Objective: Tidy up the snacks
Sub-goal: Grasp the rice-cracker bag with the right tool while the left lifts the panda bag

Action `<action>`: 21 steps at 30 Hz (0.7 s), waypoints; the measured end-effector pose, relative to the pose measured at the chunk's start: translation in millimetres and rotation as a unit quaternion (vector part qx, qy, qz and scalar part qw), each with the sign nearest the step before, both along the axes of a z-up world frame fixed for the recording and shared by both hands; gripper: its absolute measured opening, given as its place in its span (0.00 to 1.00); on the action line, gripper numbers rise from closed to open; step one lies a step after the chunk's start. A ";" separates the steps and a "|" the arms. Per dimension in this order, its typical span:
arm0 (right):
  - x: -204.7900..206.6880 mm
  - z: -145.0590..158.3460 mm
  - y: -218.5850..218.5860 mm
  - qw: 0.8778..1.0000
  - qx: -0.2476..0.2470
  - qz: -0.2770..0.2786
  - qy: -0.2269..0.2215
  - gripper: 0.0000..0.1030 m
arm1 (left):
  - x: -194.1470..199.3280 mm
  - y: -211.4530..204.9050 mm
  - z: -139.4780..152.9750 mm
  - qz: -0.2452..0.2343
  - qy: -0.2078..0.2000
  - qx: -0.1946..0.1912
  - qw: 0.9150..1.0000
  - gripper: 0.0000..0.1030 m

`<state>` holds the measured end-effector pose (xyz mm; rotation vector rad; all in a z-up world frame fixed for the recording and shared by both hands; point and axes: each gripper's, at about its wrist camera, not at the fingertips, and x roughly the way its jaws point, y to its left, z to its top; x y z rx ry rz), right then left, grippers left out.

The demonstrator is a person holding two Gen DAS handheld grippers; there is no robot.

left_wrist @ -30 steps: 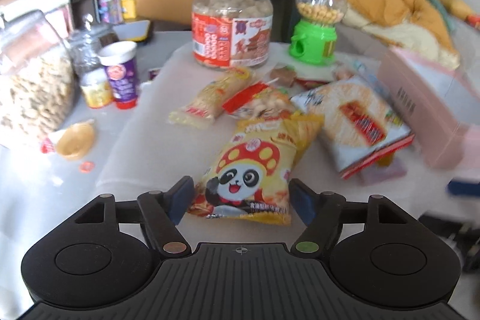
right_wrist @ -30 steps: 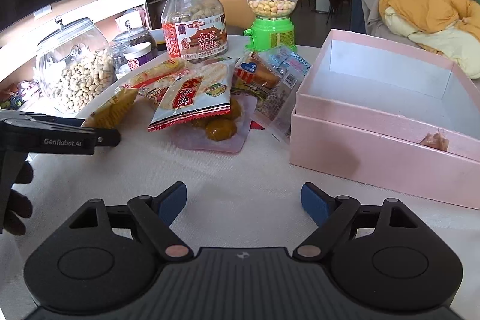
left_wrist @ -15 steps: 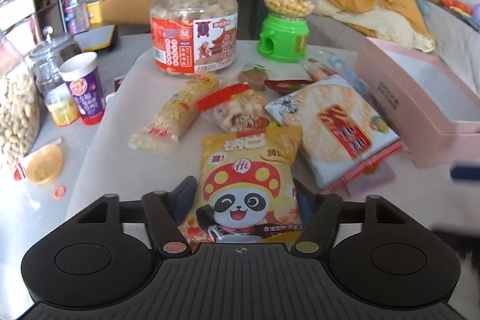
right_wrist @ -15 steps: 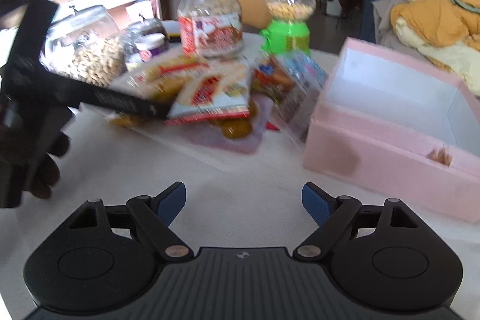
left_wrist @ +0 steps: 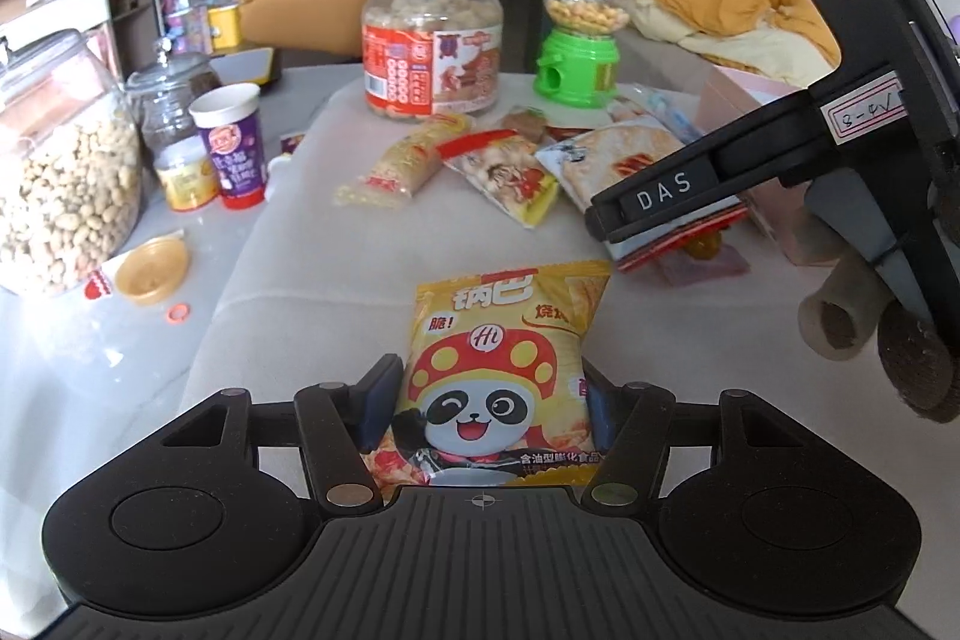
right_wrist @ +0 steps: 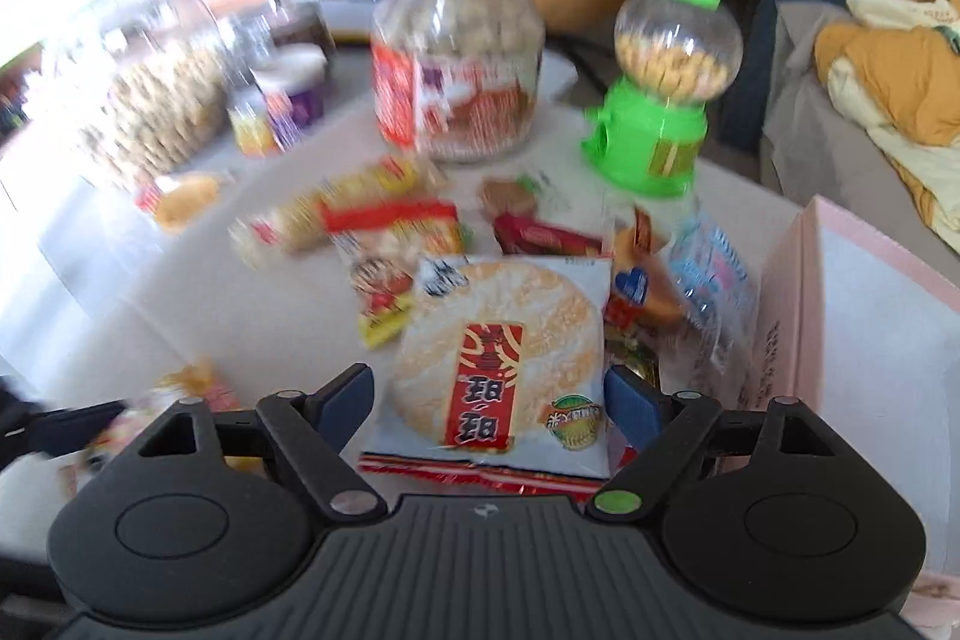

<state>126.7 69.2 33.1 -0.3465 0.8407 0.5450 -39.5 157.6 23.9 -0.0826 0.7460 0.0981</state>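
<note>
The table (left_wrist: 312, 304) is the largest thing here, a flat top under a pale, matte cloth with soft folds. At its right edge stands a pink cardboard box (right_wrist: 864, 316), rectangular, open-topped, with smooth straight walls. On the far left a big rounded glass jar (left_wrist: 54, 184) is filled with pale peanuts. Toward the back, a clear plastic jar (left_wrist: 431, 34) with a gold screw lid and a red label holds round coated nuts, and beside it sits a green plastic dispenser (left_wrist: 579, 34) with a clear globe of yellow pellets. A small purple paper cup (left_wrist: 233, 142) stands near the glass jar.

Glossy foil and film snack packets lie scattered on the cloth. The rice cracker packet (right_wrist: 501, 370), white and flat with a round cracker and a red label printed on it, rests on top of other packets just beside the box. The right gripper (right_wrist: 489, 400) straddles its near end; the jaws have just been closing, yet a gap shows at each blue pad, so they grip nothing. This view is blurred with motion.

The panda snack bag (left_wrist: 501, 376), yellow, puffy and crinkled, lies alone on the cloth nearer the camera. The left gripper (left_wrist: 489, 406) has its jaws, also just closing, on either side of the bag's lower half, the pads right against its edges; whether they press it I cannot tell
</note>
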 end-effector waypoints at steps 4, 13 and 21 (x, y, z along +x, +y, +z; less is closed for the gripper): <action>-17.6 16.2 -13.6 0.999 0.020 0.025 0.007 0.68 | -0.4 -6.9 0.1 -0.014 -0.002 -0.010 1.000 0.64; -56.4 110.8 -102.2 0.994 0.067 0.010 -0.084 0.68 | 6.2 -52.0 49.1 -0.075 -0.073 -0.011 0.994 0.64; -35.7 149.0 -206.1 0.982 0.081 -0.104 -0.136 0.68 | 74.7 -152.8 90.2 -0.171 -0.119 -0.004 0.978 0.64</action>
